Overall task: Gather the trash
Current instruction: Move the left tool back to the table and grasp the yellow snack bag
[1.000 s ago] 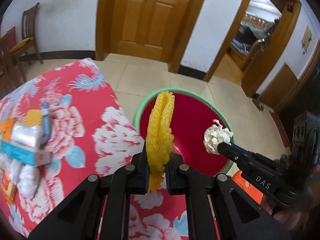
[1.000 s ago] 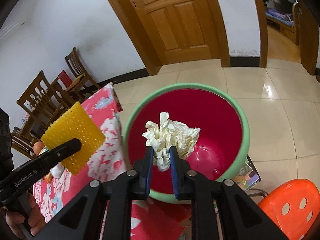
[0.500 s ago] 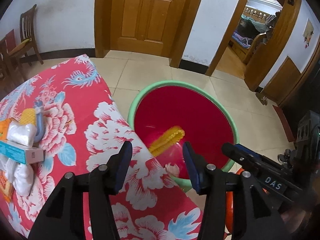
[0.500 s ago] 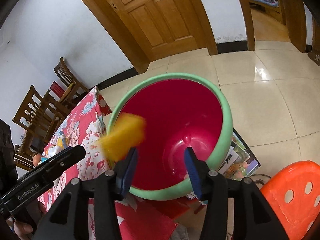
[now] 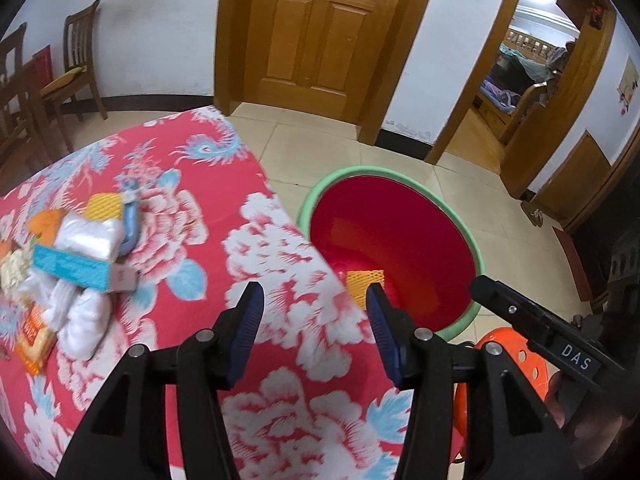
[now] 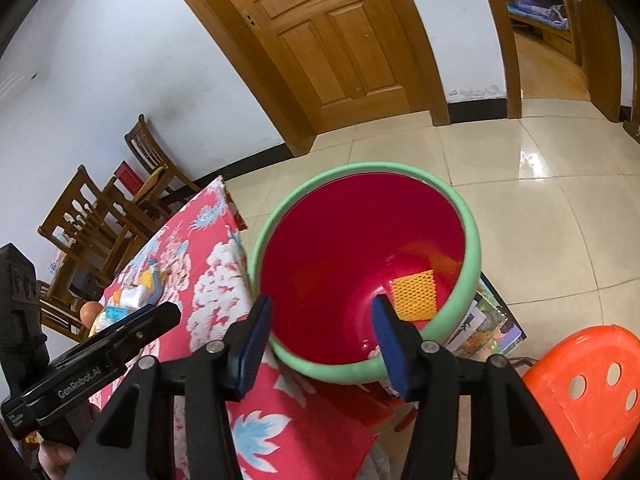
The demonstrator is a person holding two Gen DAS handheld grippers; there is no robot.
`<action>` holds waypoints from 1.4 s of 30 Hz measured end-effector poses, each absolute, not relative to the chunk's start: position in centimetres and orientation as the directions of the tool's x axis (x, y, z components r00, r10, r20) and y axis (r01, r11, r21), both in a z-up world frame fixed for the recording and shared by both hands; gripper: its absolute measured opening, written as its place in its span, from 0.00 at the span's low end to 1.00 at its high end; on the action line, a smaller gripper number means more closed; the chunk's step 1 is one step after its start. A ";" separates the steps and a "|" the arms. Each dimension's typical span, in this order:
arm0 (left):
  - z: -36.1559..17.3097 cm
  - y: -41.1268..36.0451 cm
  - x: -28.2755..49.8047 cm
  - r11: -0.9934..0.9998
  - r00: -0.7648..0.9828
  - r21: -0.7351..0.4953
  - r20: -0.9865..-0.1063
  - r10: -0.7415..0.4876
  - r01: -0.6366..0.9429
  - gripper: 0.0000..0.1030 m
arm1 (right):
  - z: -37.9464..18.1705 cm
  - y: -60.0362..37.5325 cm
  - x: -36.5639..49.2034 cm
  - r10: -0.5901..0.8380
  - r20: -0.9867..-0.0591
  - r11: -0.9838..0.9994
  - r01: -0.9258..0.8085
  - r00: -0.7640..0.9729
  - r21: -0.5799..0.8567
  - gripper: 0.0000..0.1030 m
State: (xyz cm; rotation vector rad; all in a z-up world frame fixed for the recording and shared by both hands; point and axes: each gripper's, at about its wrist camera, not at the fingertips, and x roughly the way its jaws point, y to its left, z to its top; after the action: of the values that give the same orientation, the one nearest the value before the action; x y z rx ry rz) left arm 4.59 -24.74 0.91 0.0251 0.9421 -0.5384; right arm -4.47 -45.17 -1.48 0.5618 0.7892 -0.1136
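Leftmost, the remaining litter point(image 5: 76, 264) sits bunched on the floral tablecloth point(image 5: 192, 184), within easy reach for later collection. Next, the left gripper point(image 5: 312, 320) hangs released and empty over the table edge; its jaws have just been opening. Right of it, the basin point(image 6: 474, 248) stands against the table to catch drops, with the yellow mesh piece point(image 6: 414, 294) inside. The right gripper point(image 6: 320, 336), rightmost, is likewise released and empty.

White walls, a closed wooden door point(image 5: 320, 36), glossy beige floor tiles point(image 6: 540, 200) and wooden chairs point(image 6: 100, 216).
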 end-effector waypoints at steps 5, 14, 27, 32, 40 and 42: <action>1.6 -21.8 4.0 0.891 0.504 -0.207 -0.762 -0.406 0.405 0.52 | -0.7 -43.5 -4.5 0.133 -0.688 0.855 0.269 0.713 0.443 0.53; 2.9 -15.6 3.2 0.931 0.582 -0.209 -0.733 -0.351 0.299 0.59 | 0.7 -39.2 -3.7 0.181 -0.681 0.884 0.186 0.709 0.428 0.54; 3.6 -6.3 4.0 0.976 0.669 -0.183 -0.712 -0.215 0.119 0.59 | 2.1 -32.0 -1.0 0.248 -0.676 0.909 0.074 0.694 0.410 0.55; 2.6 -3.3 4.9 0.983 0.671 -0.172 -0.721 -0.172 0.068 0.60 | 1.7 -29.8 0.6 0.275 -0.690 0.908 0.055 0.670 0.415 0.55; -1.0 -1.2 6.9 0.988 0.618 -0.149 -0.774 -0.133 0.026 0.62 | 1.1 -26.9 1.8 0.281 -0.713 0.923 0.021 0.642 0.383 0.57; -1.9 -1.4 7.1 0.988 0.599 -0.145 -0.787 -0.144 0.047 0.62 | 0.9 -26.5 2.0 0.279 -0.720 0.926 0.022 0.636 0.378 0.57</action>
State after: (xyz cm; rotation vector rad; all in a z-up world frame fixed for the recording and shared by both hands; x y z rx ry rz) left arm 7.08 -1.43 -1.86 -0.1133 0.9219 -0.1108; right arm 2.04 -26.51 0.90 0.3719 0.8742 0.1505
